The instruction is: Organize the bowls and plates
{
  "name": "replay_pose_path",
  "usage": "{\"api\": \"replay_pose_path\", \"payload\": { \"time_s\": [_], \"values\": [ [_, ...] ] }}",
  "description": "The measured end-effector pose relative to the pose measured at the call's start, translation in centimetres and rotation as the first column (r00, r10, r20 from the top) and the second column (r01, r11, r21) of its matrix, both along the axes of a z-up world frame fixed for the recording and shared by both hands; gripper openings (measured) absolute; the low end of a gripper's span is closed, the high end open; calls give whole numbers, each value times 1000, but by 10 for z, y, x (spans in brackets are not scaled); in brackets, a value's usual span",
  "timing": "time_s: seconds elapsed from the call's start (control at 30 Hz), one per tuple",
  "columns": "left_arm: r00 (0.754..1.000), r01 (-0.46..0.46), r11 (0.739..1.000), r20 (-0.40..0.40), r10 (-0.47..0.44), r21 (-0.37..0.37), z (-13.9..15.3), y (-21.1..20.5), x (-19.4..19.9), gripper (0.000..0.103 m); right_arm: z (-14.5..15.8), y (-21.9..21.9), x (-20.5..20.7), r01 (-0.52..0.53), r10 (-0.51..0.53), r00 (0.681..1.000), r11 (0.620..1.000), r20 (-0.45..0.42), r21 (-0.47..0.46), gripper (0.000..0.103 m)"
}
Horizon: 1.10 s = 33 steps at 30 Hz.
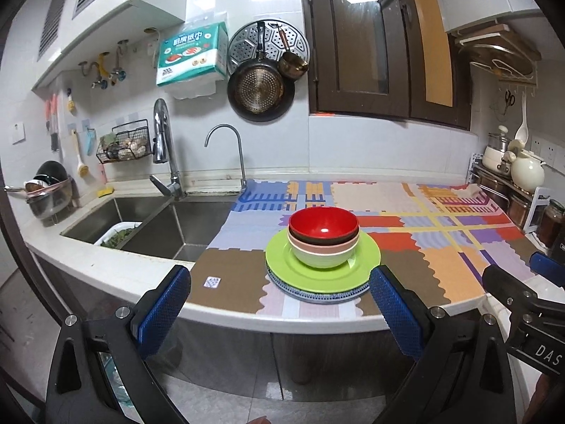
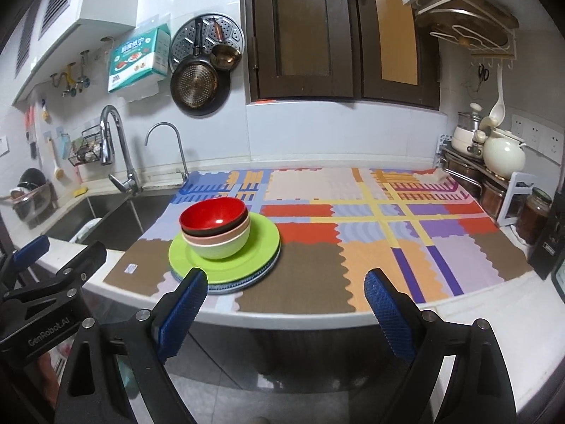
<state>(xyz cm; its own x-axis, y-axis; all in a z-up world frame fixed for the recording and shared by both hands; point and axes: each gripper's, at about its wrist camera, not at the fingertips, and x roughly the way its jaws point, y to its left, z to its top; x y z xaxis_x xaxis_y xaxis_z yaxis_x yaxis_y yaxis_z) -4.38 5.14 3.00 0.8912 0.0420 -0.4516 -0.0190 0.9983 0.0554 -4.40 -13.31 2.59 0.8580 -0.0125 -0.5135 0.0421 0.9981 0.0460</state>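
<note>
A stack of bowls (image 1: 323, 240) sits on a green plate (image 1: 363, 261) that tops a pile of plates on the patterned mat. The top bowl is red (image 1: 323, 224), then a dark one, a pink one and a pale green one. The same stack shows in the right wrist view (image 2: 215, 229) on the green plate (image 2: 261, 243). My left gripper (image 1: 280, 300) is open and empty, in front of the counter edge, short of the stack. My right gripper (image 2: 286, 300) is open and empty, in front of the counter, to the right of the stack.
A steel sink (image 1: 183, 229) with two faucets lies left of the mat (image 1: 441, 240). Pots and jars (image 1: 522, 183) crowd the right end of the counter. A dish rack (image 1: 46, 190) stands far left. Pans hang on the back wall (image 1: 261, 84).
</note>
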Motion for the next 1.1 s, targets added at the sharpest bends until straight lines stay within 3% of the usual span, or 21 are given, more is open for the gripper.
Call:
{"api": "replay_pose_path", "payload": {
  "time_s": [0.43, 1.1],
  "values": [
    [1000, 19, 1000, 17, -19, 0, 9, -6, -34, 103, 7, -4, -41, -9, 8, 1000, 1000, 25, 10, 91],
    [999, 38, 999, 16, -38, 8, 12, -8, -40, 103, 9, -5, -51, 9, -9, 999, 1000, 36, 4, 91]
  ]
}}
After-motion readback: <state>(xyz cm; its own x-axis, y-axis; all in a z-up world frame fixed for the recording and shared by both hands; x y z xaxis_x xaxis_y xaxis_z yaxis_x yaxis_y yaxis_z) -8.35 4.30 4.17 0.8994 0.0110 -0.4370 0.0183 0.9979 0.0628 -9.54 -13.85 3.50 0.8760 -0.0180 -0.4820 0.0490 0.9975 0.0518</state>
